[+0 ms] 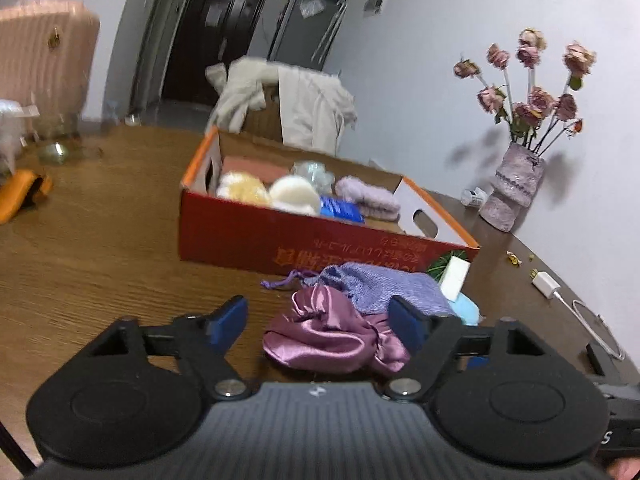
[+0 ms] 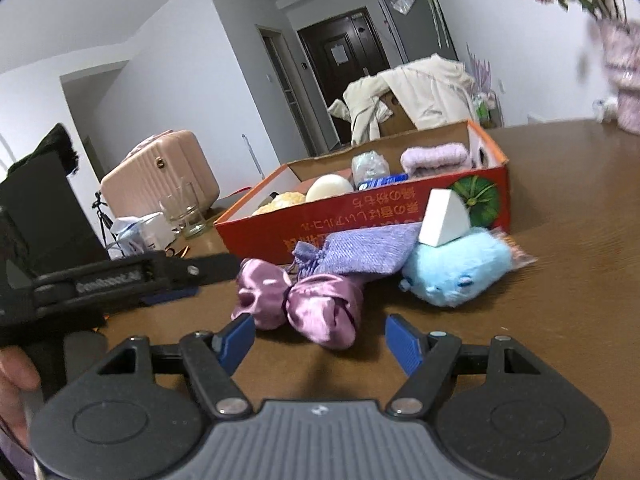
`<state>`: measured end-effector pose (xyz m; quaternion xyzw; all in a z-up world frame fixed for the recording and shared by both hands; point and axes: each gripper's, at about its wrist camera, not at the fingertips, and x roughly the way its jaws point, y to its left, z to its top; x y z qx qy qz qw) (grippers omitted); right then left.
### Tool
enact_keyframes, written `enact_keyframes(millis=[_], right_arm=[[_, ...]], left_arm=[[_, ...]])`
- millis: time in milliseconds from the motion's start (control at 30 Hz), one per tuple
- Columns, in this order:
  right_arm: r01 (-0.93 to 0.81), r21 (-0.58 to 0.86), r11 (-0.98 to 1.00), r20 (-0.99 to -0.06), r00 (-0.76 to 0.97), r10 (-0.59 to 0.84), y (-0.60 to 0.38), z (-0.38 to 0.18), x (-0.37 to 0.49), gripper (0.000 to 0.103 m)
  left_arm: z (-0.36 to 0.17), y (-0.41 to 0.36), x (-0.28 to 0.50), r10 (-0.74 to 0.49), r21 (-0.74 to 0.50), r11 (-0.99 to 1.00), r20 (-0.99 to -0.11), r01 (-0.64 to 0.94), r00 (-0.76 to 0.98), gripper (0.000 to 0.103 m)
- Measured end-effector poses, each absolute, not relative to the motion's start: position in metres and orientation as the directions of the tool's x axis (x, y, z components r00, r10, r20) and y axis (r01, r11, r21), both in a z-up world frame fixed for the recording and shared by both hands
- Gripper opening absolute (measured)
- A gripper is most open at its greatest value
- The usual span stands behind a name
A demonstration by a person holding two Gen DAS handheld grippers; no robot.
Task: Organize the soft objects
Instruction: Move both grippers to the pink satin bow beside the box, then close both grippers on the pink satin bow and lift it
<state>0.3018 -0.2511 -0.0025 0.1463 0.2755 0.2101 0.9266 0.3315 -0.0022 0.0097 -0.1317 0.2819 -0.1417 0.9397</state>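
A pink satin pouch [image 1: 328,336] lies on the wooden table between the fingers of my open left gripper [image 1: 320,320]. Behind it lie a lilac knitted drawstring bag [image 1: 384,284], a white wedge sponge [image 1: 454,276] and a light blue plush toy [image 1: 466,308]. The red cardboard box [image 1: 280,236] beyond holds several soft things. In the right wrist view my open right gripper [image 2: 320,340] hovers just in front of the satin pouch [image 2: 316,308], with the lilac bag [image 2: 368,248], the sponge [image 2: 442,220], the blue plush [image 2: 456,272] and the box [image 2: 360,216] beyond. The left gripper [image 2: 192,276] shows there at left.
A vase of dried roses [image 1: 516,184] stands at the right by the wall, with a white charger and cable [image 1: 560,292] near the table edge. A glass [image 2: 188,216] and a pink suitcase [image 2: 160,176] are at the left. A chair draped with clothing [image 1: 288,100] stands behind the box.
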Motion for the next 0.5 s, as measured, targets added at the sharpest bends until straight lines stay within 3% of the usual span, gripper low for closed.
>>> enact_keyframes(millis=[100, 133, 200, 300, 333, 500], right_arm=[[-0.303, 0.413, 0.859, -0.458, 0.746, 0.483, -0.247, -0.008, 0.324, 0.071], [-0.298, 0.424, 0.856, -0.463, 0.741, 0.487, -0.246, -0.011, 0.331, 0.071], [-0.296, 0.441, 0.848, -0.47, 0.728, 0.499, -0.245, -0.015, 0.343, 0.065], [-0.29, 0.464, 0.837, -0.489, 0.704, 0.515, -0.242, -0.023, 0.357, 0.05], [-0.297, 0.475, 0.828, -0.487, 0.695, 0.529, -0.242, -0.025, 0.359, 0.041], [-0.353, 0.396, 0.848, -0.492, 0.698, 0.521, -0.234, -0.017, 0.331, 0.039]], left_arm=[[-0.008, 0.001, 0.351, -0.384, -0.388, 0.902, -0.529, 0.187, 0.757, 0.046], [-0.013, 0.002, 0.354, -0.391, -0.402, 0.898, -0.533, 0.182, 0.75, 0.043], [-0.021, 0.006, 0.358, -0.406, -0.429, 0.886, -0.535, 0.176, 0.74, 0.041], [-0.023, 0.01, 0.36, -0.436, -0.463, 0.867, -0.526, 0.184, 0.73, 0.035], [-0.023, 0.011, 0.359, -0.436, -0.462, 0.868, -0.529, 0.183, 0.728, 0.032], [-0.015, 0.01, 0.326, -0.437, -0.448, 0.872, -0.528, 0.198, 0.728, 0.028]])
